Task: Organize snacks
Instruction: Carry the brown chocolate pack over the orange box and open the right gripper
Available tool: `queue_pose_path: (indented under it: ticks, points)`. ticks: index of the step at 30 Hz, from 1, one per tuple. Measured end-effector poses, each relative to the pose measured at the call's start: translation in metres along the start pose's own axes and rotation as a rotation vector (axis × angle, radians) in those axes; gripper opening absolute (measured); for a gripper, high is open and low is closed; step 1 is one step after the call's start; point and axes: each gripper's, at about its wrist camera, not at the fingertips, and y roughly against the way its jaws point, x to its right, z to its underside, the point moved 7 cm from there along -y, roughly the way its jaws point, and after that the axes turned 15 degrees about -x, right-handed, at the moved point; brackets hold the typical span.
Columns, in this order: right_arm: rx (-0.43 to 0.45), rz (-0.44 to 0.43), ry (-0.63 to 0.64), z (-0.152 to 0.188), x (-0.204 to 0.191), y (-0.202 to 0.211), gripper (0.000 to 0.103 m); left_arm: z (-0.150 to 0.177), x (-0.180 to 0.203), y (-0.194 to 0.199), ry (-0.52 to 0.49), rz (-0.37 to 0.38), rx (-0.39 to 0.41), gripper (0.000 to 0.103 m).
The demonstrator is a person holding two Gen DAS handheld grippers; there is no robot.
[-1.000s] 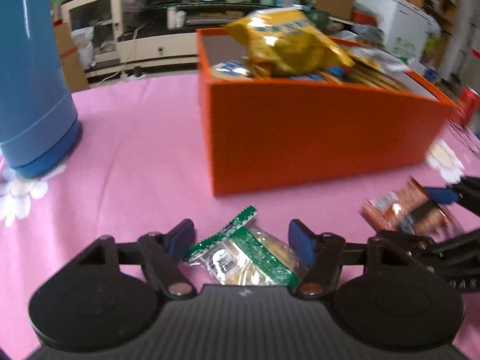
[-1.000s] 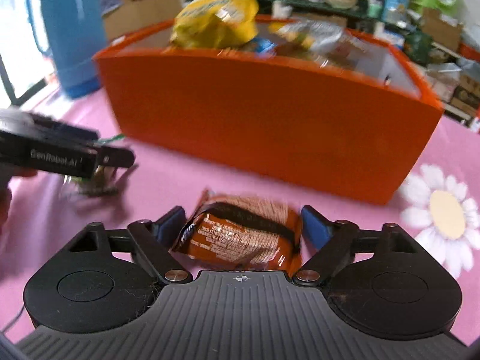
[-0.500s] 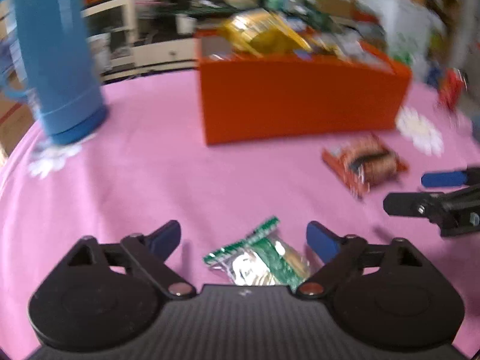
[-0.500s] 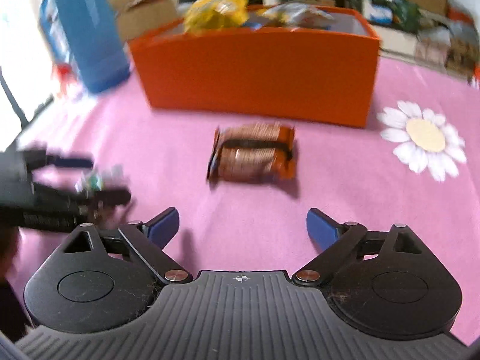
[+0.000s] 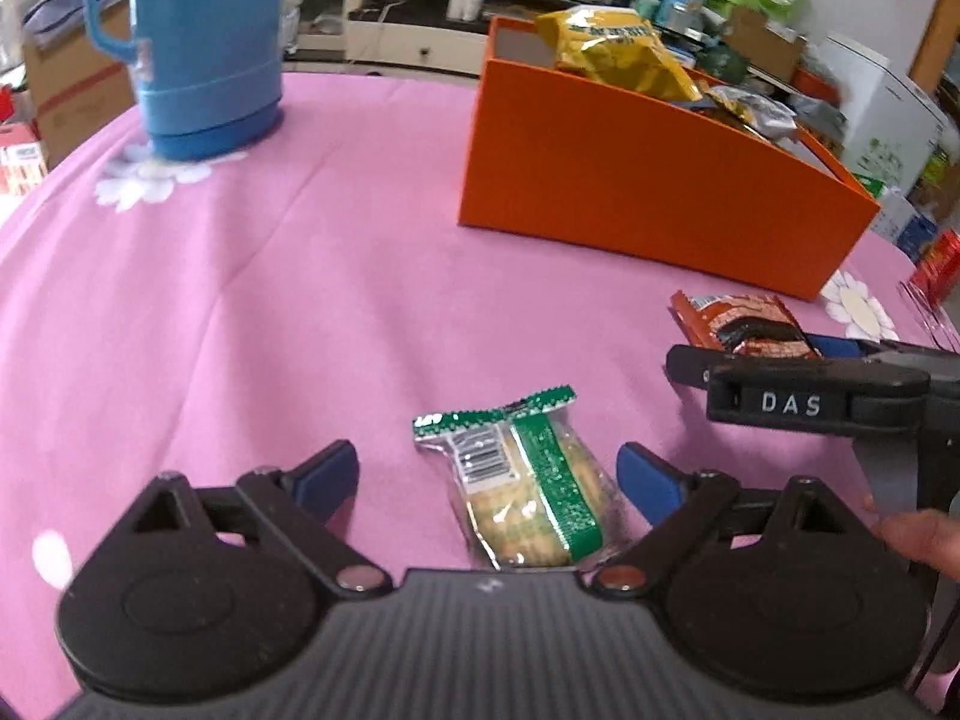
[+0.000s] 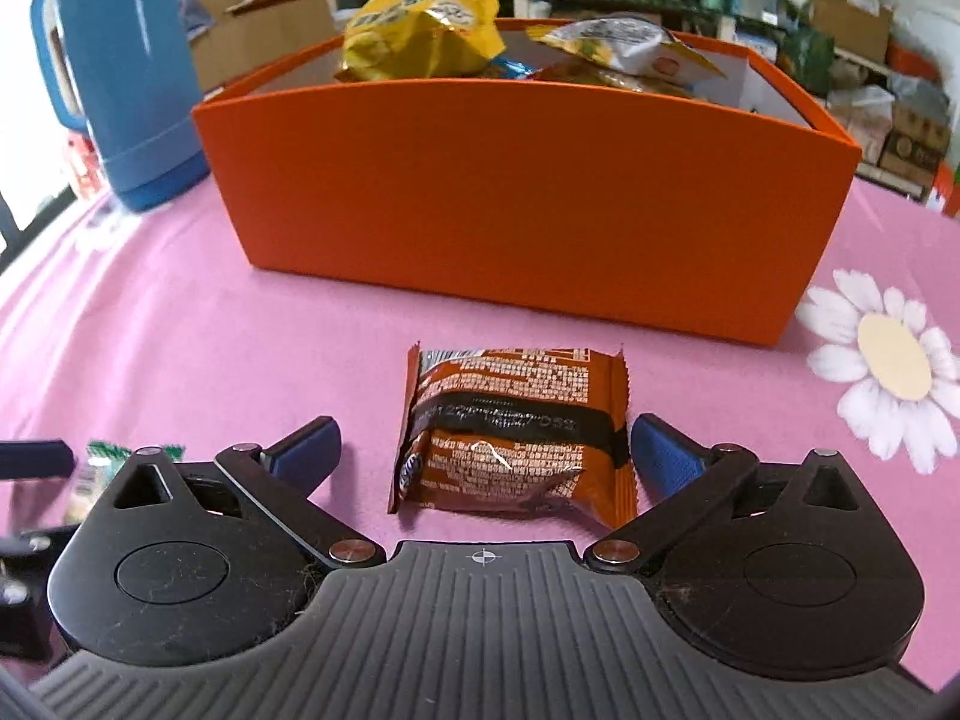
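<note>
Hovering with both jaws just opened wide, my left gripper [image 5: 487,471] straddles the green-striped clear cracker packet [image 5: 523,492], my right gripper [image 6: 485,450] the orange-brown foil snack packet [image 6: 513,429], both on the pink tablecloth [image 5: 270,300] before the orange box [image 6: 528,192]. I should close centred, gently.

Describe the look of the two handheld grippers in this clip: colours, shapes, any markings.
Both grippers, left and right, share a build: matte black ribbed body, two round black discs, angled black link arms with silver pivot pins, and blue fingertip pads. The right gripper's side, seen from the left wrist camera, carries white "DAS" lettering. No cables or sleeves show.
</note>
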Motion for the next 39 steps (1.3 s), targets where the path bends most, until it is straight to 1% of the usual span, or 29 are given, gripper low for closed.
queue_pose_path:
  ticks: [2, 4, 5, 6, 7, 8, 9, 10, 11, 12, 14, 16, 19, 22, 24, 26, 29, 31, 33, 34, 36, 39]
  points:
    - [0.002, 0.011, 0.009, 0.001, 0.0, -0.001, 0.096, 0.002, 0.003, 0.0, 0.01, 0.001, 0.004, 0.092]
    - [0.004, 0.026, 0.02, 0.0, 0.0, -0.002, 0.095, 0.003, 0.007, -0.002, -0.007, -0.035, 0.006, 0.09]
    - [0.01, 0.031, 0.024, 0.002, 0.0, -0.002, 0.095, 0.004, 0.01, -0.003, -0.027, -0.063, 0.005, 0.084]
    - [0.019, 0.034, 0.025, 0.004, 0.0, -0.001, 0.091, 0.005, 0.013, -0.002, -0.058, -0.078, 0.011, 0.06]
    - [0.028, 0.035, 0.026, 0.006, 0.001, -0.001, 0.079, 0.006, 0.015, 0.0, -0.081, -0.08, 0.016, 0.048]
    - [0.037, 0.034, 0.026, 0.007, 0.002, 0.003, 0.069, 0.006, 0.014, 0.001, -0.086, -0.084, 0.008, 0.045]
    - [0.042, 0.028, 0.028, 0.009, 0.004, 0.008, 0.051, 0.005, 0.013, 0.003, -0.085, -0.058, 0.0, 0.046]
    - [0.037, 0.011, 0.022, 0.009, 0.006, 0.012, 0.048, 0.004, 0.009, 0.006, -0.064, -0.015, -0.009, 0.046]
    - [0.029, -0.027, -0.002, 0.013, 0.01, 0.017, 0.048, 0.004, 0.004, 0.01, -0.034, 0.016, -0.012, 0.046]
    - [0.025, -0.062, -0.027, 0.019, 0.015, 0.022, 0.048, 0.003, -0.002, 0.015, -0.015, 0.028, -0.005, 0.046]
    - [0.024, -0.084, -0.059, 0.031, 0.022, 0.036, 0.048, -0.001, -0.006, 0.026, -0.014, 0.025, 0.018, 0.046]
    - [0.032, -0.121, -0.1, 0.041, 0.029, 0.051, 0.048, -0.009, -0.007, 0.038, -0.011, 0.051, 0.037, 0.046]
    - [0.059, -0.195, -0.172, 0.044, 0.04, 0.073, 0.048, -0.036, -0.002, 0.056, -0.022, 0.088, 0.087, 0.046]
    - [0.141, -0.209, -0.171, 0.017, 0.047, 0.099, 0.048, -0.084, 0.013, 0.07, -0.065, 0.089, 0.16, 0.046]
    - [0.208, -0.198, -0.143, -0.013, 0.051, 0.114, 0.048, -0.123, 0.027, 0.074, -0.093, 0.095, 0.207, 0.047]
    - [0.265, -0.16, -0.1, -0.048, 0.056, 0.122, 0.048, -0.158, 0.042, 0.07, -0.11, 0.099, 0.232, 0.047]
    - [0.306, -0.083, -0.054, -0.104, 0.065, 0.112, 0.049, -0.212, 0.064, 0.054, -0.118, 0.133, 0.254, 0.047]
    - [0.301, -0.063, -0.048, -0.136, 0.074, 0.093, 0.049, -0.241, 0.083, 0.036, -0.123, 0.173, 0.248, 0.047]
    - [0.275, -0.028, -0.053, -0.161, 0.085, 0.072, 0.048, -0.259, 0.107, 0.017, -0.153, 0.222, 0.226, 0.047]
    - [0.26, -0.023, -0.061, -0.168, 0.09, 0.062, 0.048, -0.263, 0.117, 0.007, -0.172, 0.233, 0.217, 0.047]
    - [0.228, -0.042, -0.073, -0.178, 0.095, 0.042, 0.048, -0.266, 0.133, -0.017, -0.195, 0.234, 0.184, 0.048]
    - [0.219, -0.068, -0.065, -0.178, 0.092, 0.026, 0.049, -0.264, 0.133, -0.048, -0.177, 0.207, 0.148, 0.053]
